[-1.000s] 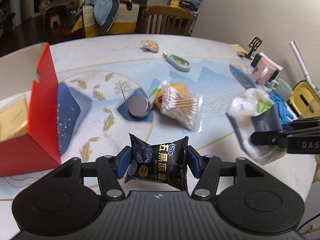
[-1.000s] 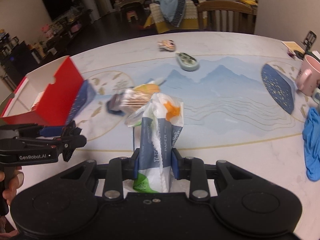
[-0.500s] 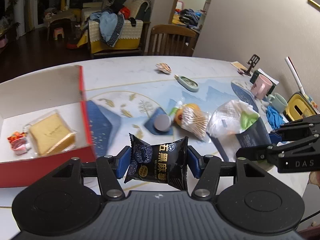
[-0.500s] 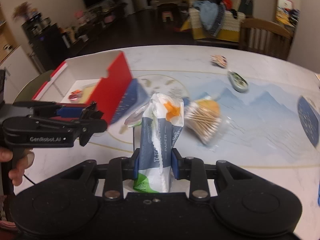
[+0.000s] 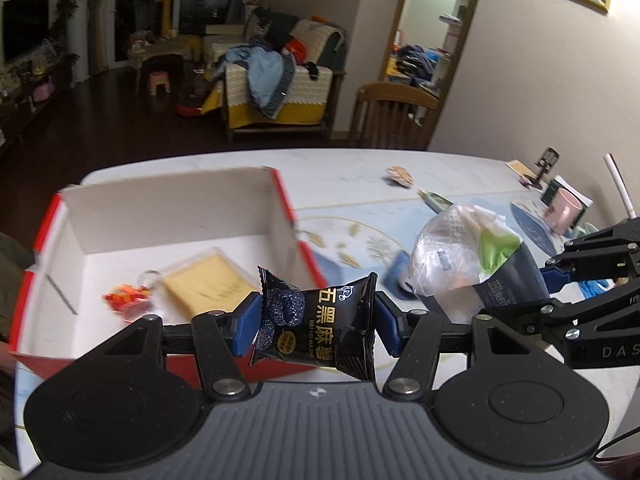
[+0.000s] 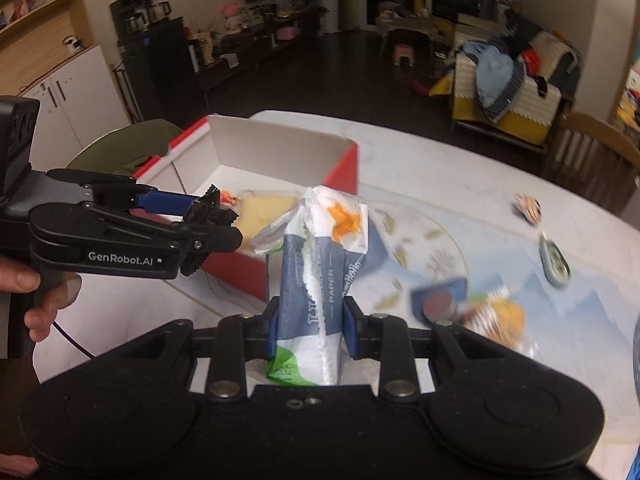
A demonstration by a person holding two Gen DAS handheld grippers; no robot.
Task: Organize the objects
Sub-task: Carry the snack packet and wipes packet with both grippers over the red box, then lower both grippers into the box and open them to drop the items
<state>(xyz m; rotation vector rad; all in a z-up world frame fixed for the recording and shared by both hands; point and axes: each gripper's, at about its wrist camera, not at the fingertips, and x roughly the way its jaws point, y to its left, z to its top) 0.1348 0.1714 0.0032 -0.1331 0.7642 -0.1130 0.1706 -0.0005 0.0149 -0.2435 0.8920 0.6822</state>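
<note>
Two views: in the left wrist view your left gripper [image 5: 316, 326] clamped a black snack packet [image 5: 316, 330] before the red box [image 5: 168, 264], while in the right wrist view your right gripper [image 6: 308, 326] pinched the tissue pack [image 6: 320, 280] above the table [image 6: 440, 184].

Open red box [image 5: 288, 216], bare floor behind wrapped cake [image 5: 204, 284].

pale table [image 5: 340, 168]: red box [image 5: 168, 240], pink mug [image 5: 564, 210], blurred, maybe cotton swabs [image 6: 494, 320].
</note>
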